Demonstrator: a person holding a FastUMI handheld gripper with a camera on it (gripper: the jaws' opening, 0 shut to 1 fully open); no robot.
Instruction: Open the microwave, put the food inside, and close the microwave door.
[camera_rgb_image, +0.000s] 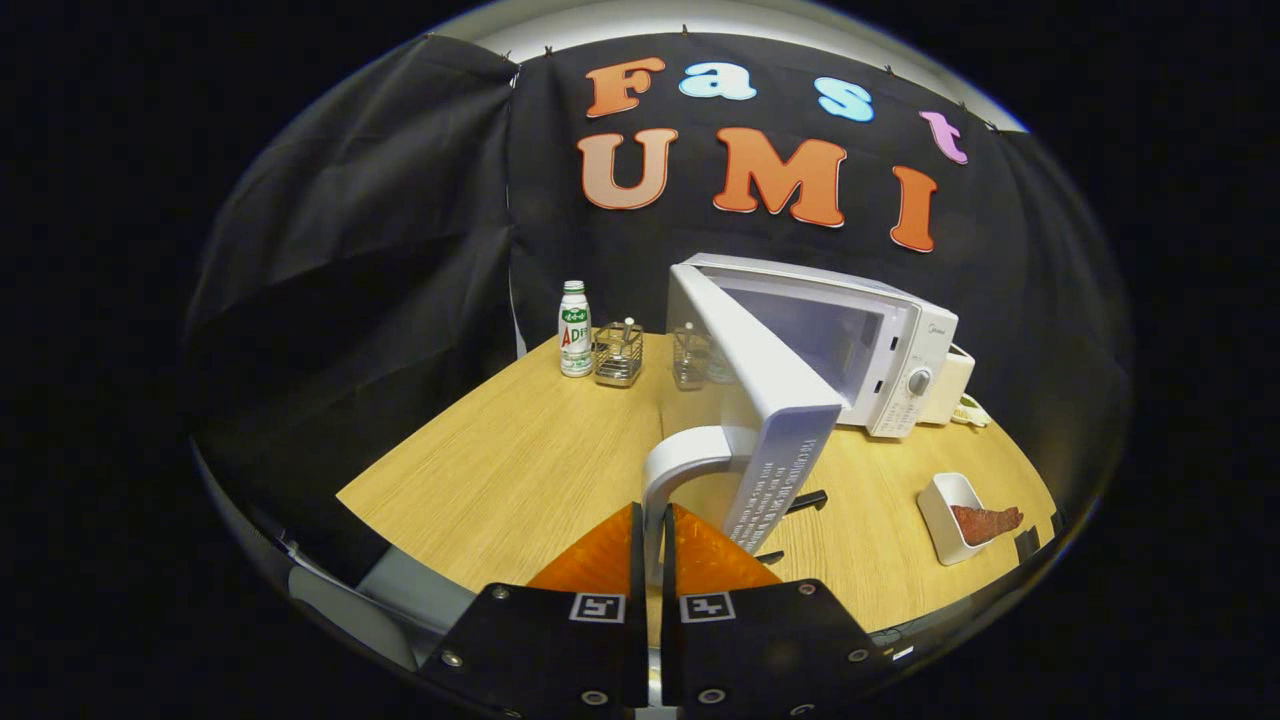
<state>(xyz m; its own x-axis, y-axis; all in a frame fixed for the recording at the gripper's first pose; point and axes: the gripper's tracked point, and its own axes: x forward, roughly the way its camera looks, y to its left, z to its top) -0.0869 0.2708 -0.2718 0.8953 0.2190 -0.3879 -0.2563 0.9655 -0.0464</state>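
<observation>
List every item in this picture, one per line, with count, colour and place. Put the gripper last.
Table: one, light wood, under everything.
Microwave: one, white, at the table's back, cavity showing.
Microwave door: one, white, swung open toward the gripper.
Door handle: one, white, between the fingers.
Bottle: one, white and green, left of the microwave.
Wire holders: two, metal, beside the bottle.
Dish: one, white, right of the door, holding reddish food.
Gripper: one, orange fingers, closed on the door handle.

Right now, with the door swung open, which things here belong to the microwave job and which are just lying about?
Job:
microwave
its door, open
door handle, gripper shut on it
white dish holding the food

Lying about:
bottle
two wire holders
beige box beyond the microwave
</observation>
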